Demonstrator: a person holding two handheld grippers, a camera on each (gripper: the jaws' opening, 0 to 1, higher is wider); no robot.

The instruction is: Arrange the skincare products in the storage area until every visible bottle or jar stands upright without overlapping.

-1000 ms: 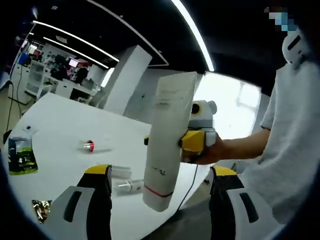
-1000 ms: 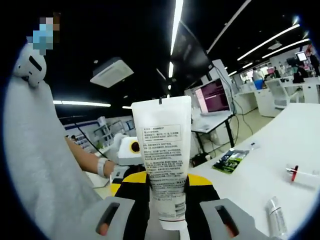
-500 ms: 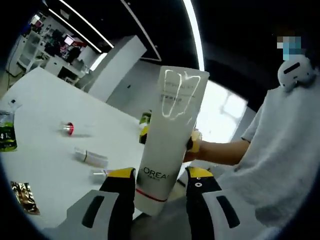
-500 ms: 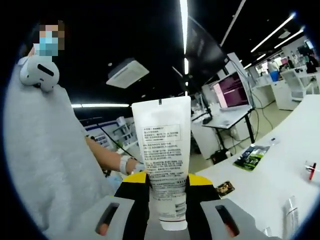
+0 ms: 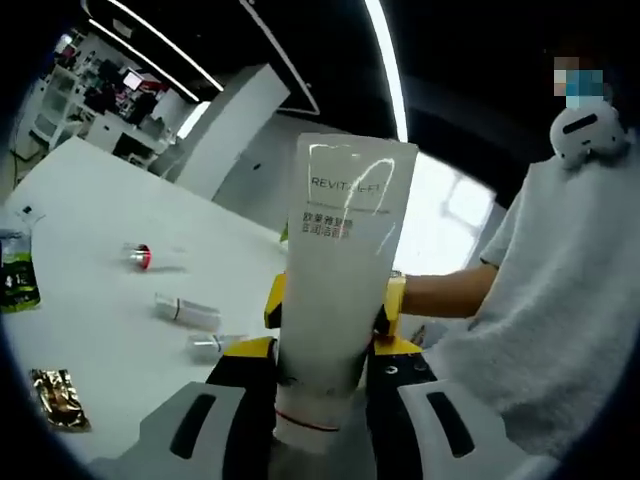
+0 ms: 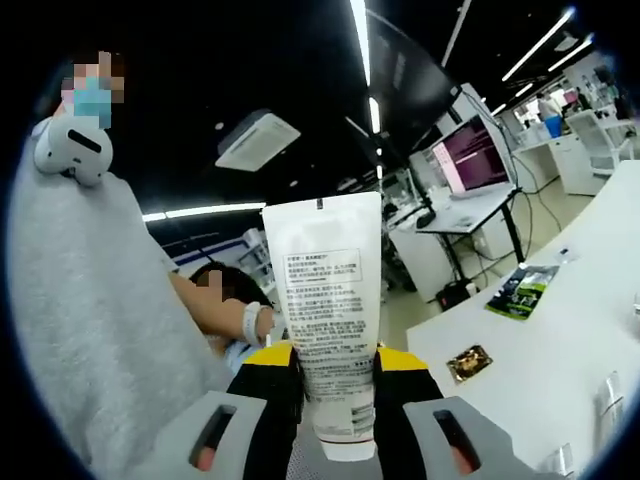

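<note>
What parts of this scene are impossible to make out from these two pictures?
- Left gripper view: the white tube's cap end is hidden between the left tool's jaws.
- Left gripper view: the small bottles lying on the white table are too small to read their labels.
- Right gripper view: the fine print on the tube is too small to read.
- Right gripper view: the table's right side is cut off by the picture's edge.

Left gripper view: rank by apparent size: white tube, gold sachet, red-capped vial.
1. white tube, though nearness to the camera inflates it.
2. gold sachet.
3. red-capped vial, farthest, so true size is unsure.
</note>
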